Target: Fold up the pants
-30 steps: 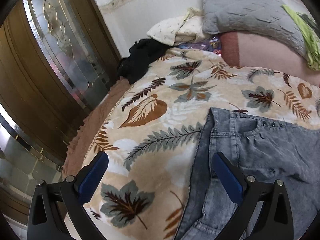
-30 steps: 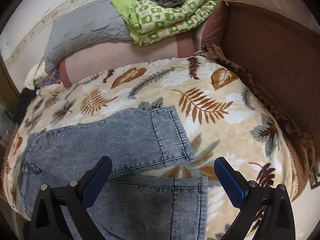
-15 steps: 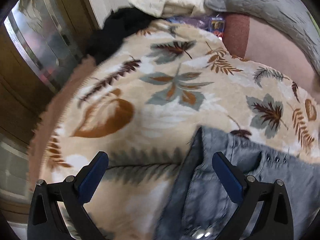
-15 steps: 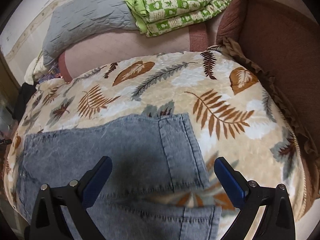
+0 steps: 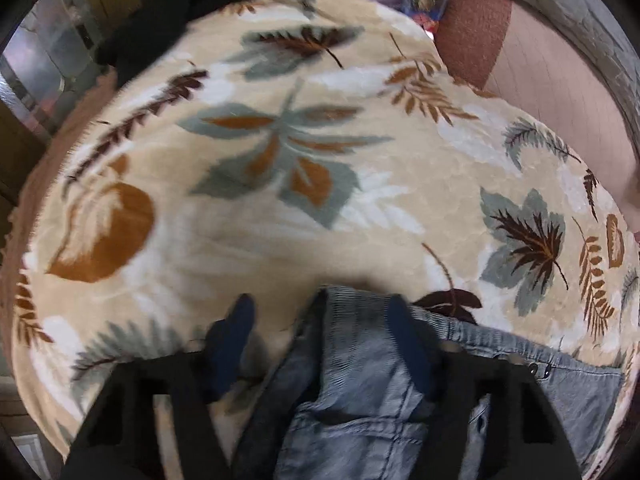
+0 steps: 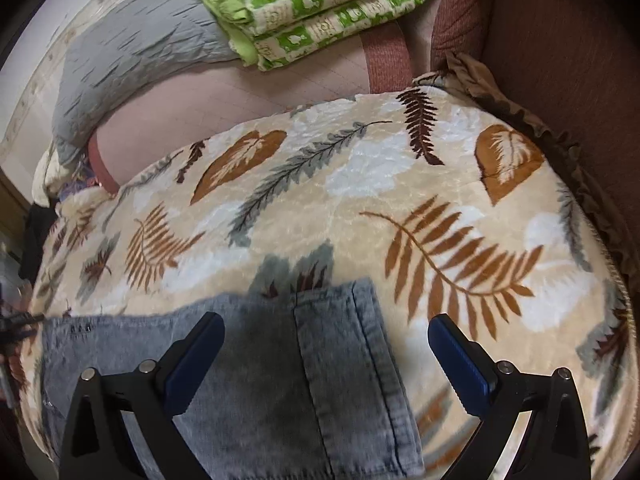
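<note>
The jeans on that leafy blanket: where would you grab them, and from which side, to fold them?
Probably by the corners. The left gripper is closing from above over the jeans' waistband corner; the open right gripper straddles the leg's hem edge. Both parts lie flat on the blanket.

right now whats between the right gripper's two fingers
In the right wrist view, the hem end of the grey jeans leg lies between the open right gripper, with a strip of leaf-print blanket beside its right finger.

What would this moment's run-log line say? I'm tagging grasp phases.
phase: grasp | left gripper: closing around jeans waistband corner | right gripper: open above leg hem | surface: leaf blanket
</note>
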Available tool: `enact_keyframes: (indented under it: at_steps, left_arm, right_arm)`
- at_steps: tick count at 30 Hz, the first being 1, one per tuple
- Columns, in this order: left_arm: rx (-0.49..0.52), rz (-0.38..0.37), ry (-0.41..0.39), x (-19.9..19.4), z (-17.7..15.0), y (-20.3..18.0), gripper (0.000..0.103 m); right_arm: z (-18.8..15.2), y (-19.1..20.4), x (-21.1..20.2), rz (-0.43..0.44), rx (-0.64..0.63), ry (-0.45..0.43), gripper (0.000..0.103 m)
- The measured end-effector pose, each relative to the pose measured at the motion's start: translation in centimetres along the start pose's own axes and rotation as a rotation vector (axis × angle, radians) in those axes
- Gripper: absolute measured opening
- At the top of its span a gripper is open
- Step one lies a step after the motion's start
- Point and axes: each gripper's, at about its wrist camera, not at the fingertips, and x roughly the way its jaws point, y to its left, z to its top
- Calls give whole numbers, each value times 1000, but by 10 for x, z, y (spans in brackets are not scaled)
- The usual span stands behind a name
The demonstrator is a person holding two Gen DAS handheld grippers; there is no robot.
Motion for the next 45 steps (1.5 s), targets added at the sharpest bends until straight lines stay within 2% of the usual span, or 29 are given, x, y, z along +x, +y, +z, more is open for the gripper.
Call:
enact_keyframes:
  at_steps: [1,2,4,7,9,15,17,18,20,21,26,31,34,39,45]
  left_arm:
    - [7,-3,11,6,1,-4,53]
    - [12,-9,19,11,1,-7,42]
    - [16,-15,25,19,2,-11,35]
    - [26,-18,10,22,1,-15,28]
    - [36,-28,-3,21,0,-16,21]
    - [62,-29,-27,19,-1,-19,16]
    - [67,-24,-38,16,-2,-20,13]
    - [66,-27,-42,16,-1,-22,13]
    - [67,-32,-59,13,-1,-23,11]
    - [66,-36,-70,8,-1,-22,11]
    - [55,-103,-134,-29,-7,-12,10]
    - [73,-182,-244,-91,-25,0,10]
    - [70,-233,-306,-128,-48,13,10]
    - [84,-289,-376,-178,-108,47,10]
    - [95,-303,-370,-194,-200,91,10]
  right_arm:
    - [4,-3,4,22,13,8,103]
    - [8,-5,9,49,30,20,103]
    - [14,-8,21,73,57,50,103]
    - [17,-8,37,85,68,83,97]
    - [18,-8,47,23,58,106,93]
    - [14,-21,68,0,58,131,85]
    - [12,-19,81,-1,44,168,70]
    - [11,-16,82,-22,29,161,59]
    - [12,-9,78,-48,-21,140,32]
    - [12,-8,76,-39,-20,144,22]
    - [12,-7,31,-13,-21,57,20]
    - [5,-17,-46,64,20,-70,20]
    - [-7,-20,-84,104,44,-121,20]
    - [-51,-37,-138,173,72,-137,20]
    - [-132,-64,-179,206,74,-92,20]
